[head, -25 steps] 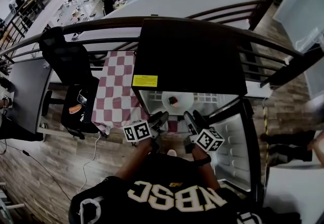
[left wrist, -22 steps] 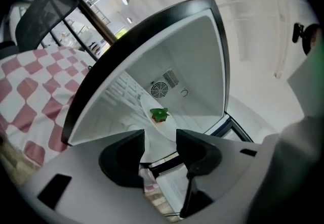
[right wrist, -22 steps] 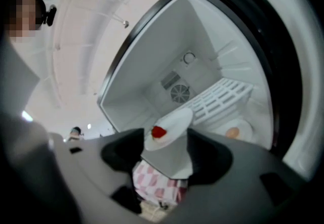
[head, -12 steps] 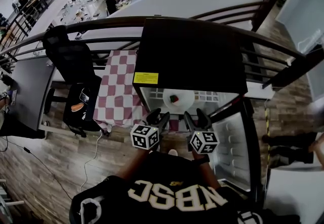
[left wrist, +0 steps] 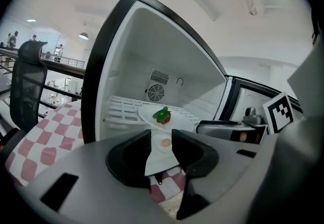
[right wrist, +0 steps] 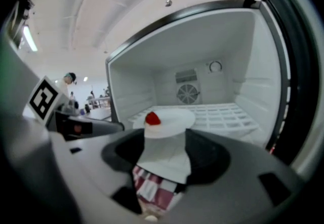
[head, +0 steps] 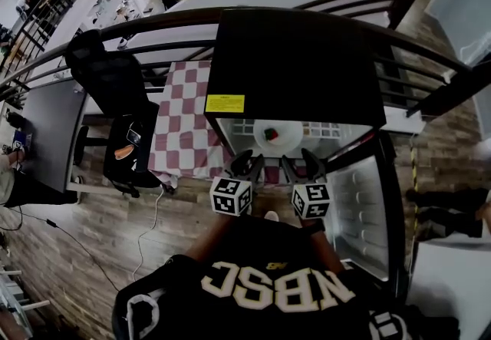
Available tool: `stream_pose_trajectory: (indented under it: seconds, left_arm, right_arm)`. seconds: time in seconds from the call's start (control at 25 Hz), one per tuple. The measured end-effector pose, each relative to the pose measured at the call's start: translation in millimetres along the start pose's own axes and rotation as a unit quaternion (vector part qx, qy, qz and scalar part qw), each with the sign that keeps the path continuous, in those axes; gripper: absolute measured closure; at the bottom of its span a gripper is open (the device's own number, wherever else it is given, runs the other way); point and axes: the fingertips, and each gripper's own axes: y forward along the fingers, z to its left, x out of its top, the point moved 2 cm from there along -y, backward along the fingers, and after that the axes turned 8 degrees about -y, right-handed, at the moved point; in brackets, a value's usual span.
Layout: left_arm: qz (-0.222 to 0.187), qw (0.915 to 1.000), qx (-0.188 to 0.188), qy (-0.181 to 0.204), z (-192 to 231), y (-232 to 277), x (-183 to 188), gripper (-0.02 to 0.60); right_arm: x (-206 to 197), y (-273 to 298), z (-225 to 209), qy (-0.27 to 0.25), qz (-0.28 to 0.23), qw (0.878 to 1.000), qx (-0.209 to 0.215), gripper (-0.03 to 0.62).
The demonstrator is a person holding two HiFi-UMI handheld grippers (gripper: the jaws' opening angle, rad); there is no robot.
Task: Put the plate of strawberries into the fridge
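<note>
Plate (head: 282, 139) w/ strawberry (head: 270, 133) sat on fridge (head: 295, 70) shelf (left wrist: 126, 109), near its front edge. Left gripper (head: 247, 164) jaws closing on nothing; right gripper (head: 303, 164) jaws apart, empty. Both just outside the shelf's front edge.

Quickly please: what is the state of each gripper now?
Left gripper: empty, jaws apart but closing on nothing.
Right gripper: open, empty; the plate sits inside the fridge.
</note>
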Motion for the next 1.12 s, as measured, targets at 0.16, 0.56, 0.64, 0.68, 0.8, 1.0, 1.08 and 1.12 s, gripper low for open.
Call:
stream_pose_trajectory:
  seconds: [0.16,0.56,0.64,0.68,0.8,1.0,1.08,1.12]
  left_arm:
    - [0.004,0.9999,-0.008,0.011,0.0,5.6,-0.9,0.449]
    - [0.003,0.9987,-0.010,0.050,-1.8,23.4,6.8,0.520]
    - [0.009,0.9987,-0.009,0.049,0.5,27.2,5.4,0.532]
    - [0.011,0.9987,-0.009,0.048,2.0,29.2,4.5,0.535]
    - [0.014,0.9989,-0.012,0.043,2.3,35.0,7.1,0.543]
    - [0.012,0.9988,-0.027,0.040,2.4,47.0,12.4,0.546]
    - [0.015,0.9986,-0.029,0.041,1.7,50.7,16.1,0.546]
    - [0.017,0.9985,-0.030,0.042,1.1,52.0,18.2,0.546]
  right_arm:
    - [-1.5,5.1,0.1,-0.011,0.006,1.000,0.001,0.330]
    - [-0.7,22.4,4.0,-0.037,0.031,0.999,0.003,0.409]
    - [1.0,25.6,2.2,-0.041,0.027,0.999,0.001,0.439]
    - [1.5,26.8,1.4,-0.041,0.027,0.999,0.000,0.450]
    - [3.3,30.3,-0.6,-0.040,0.027,0.999,0.000,0.467]
    - [5.9,38.0,-6.6,-0.028,0.027,0.999,-0.001,0.482]
    - [11.3,41.2,-8.8,-0.027,0.026,0.999,-0.003,0.482]
    - [13.6,42.9,-9.5,-0.029,0.025,0.999,-0.003,0.482]
